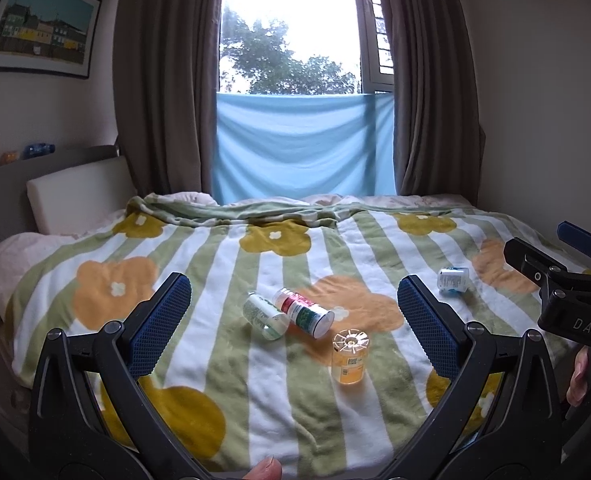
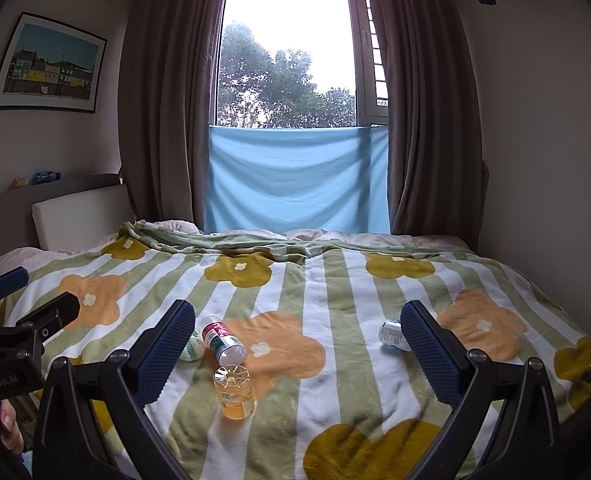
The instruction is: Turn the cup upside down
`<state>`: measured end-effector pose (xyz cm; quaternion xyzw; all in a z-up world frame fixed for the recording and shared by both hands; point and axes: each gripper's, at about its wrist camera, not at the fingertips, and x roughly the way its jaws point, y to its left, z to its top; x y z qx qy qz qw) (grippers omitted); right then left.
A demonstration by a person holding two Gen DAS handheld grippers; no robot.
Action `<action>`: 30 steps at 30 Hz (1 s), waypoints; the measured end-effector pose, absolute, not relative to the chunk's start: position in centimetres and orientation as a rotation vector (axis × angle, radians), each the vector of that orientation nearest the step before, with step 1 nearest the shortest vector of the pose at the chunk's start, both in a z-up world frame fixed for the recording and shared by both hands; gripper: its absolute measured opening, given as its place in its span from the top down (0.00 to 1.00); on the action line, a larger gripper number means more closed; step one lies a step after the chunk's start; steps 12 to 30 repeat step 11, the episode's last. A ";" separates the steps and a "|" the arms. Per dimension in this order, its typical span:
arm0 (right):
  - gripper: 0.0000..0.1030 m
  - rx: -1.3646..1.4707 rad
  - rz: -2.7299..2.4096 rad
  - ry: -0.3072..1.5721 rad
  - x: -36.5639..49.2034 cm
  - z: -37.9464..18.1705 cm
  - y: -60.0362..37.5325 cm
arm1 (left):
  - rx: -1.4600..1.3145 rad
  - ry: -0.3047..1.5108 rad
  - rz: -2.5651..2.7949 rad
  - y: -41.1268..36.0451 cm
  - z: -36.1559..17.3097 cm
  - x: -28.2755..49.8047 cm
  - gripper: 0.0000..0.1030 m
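A clear orange-tinted cup (image 1: 349, 356) stands bottom-up on the flowered blanket; it also shows in the right wrist view (image 2: 233, 391). Behind it lie a red-labelled cup (image 1: 306, 313) (image 2: 222, 340) and a green-labelled cup (image 1: 265, 316) (image 2: 192, 347), both on their sides. A blue-labelled cup (image 1: 452, 278) (image 2: 391, 334) lies further right. My left gripper (image 1: 293, 320) is open and empty, held above the near part of the bed. My right gripper (image 2: 297, 346) is open and empty beside it; it also shows in the left wrist view (image 1: 551, 252).
The bed's striped flower blanket (image 2: 335, 280) fills the foreground. A white headboard cushion (image 2: 79, 216) is at the left, with small items on the shelf above. Curtains and a window with a blue cloth (image 2: 295, 176) stand behind the bed.
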<state>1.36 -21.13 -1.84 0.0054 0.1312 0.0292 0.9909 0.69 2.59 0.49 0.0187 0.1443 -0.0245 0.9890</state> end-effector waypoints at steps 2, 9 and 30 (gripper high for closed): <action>0.00 0.012 0.060 0.264 1.4 -1.9 -21.1 | 0.039 0.278 -0.045 2.6 0.7 0.4 0.00; 0.00 0.012 0.061 0.263 1.2 -1.8 -21.0 | 0.025 0.231 -0.020 3.2 1.1 -0.4 0.00; 0.00 0.012 0.060 0.262 1.2 -1.8 -21.0 | 0.025 0.229 -0.023 3.2 1.1 -0.4 0.00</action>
